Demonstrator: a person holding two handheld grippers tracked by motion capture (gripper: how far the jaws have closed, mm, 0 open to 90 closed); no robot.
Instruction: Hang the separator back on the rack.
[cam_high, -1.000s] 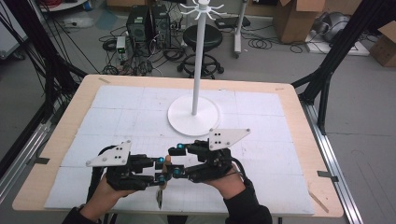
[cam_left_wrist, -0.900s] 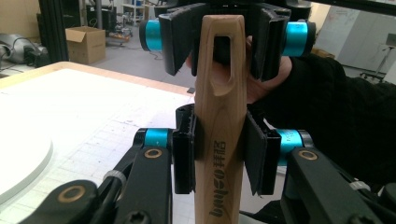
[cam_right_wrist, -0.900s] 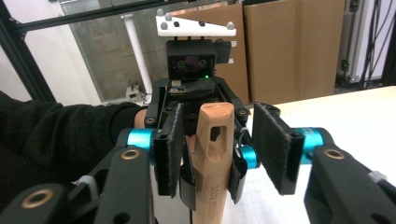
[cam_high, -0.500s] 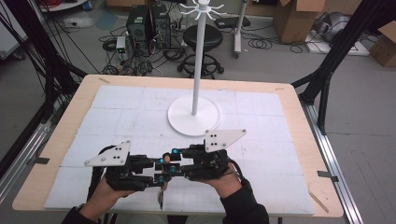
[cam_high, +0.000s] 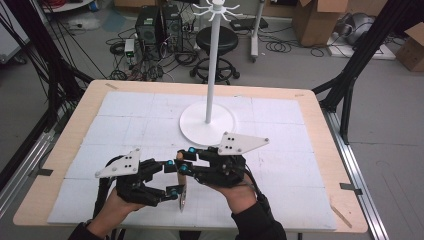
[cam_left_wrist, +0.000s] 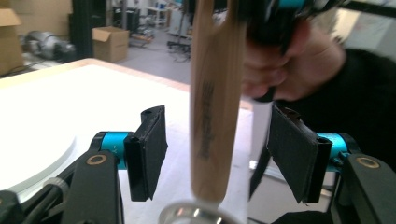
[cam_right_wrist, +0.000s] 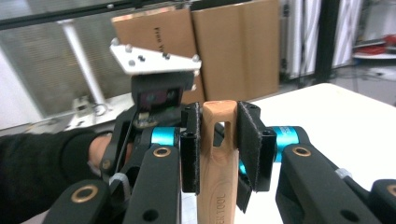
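In the right gripper view, the right gripper has its fingers clenched on the wooden handle of a tool: both black pads press flat against the handle's top end, right where a slot is cut through the wood. The handle stands upright in the middle of that frame, running down out of its bottom edge.

In the left gripper view, the left gripper has just been opening its fingers. They now stand apart, released, with the same handle between them and a clear gap on each side; neither pad touches it. The wood there is blurred, pale tan, with dark printed lettering along its length, and it meets a shiny metal collar at the bottom edge of the frame.

In the high view the tool sits in the lower middle of the frame, between the two grippers and above the white surface. Its long axis runs up and down the frame, handle end toward the right gripper, a flat metal blade pointing toward the bottom edge beside the left gripper. The blade looks narrow and grey.
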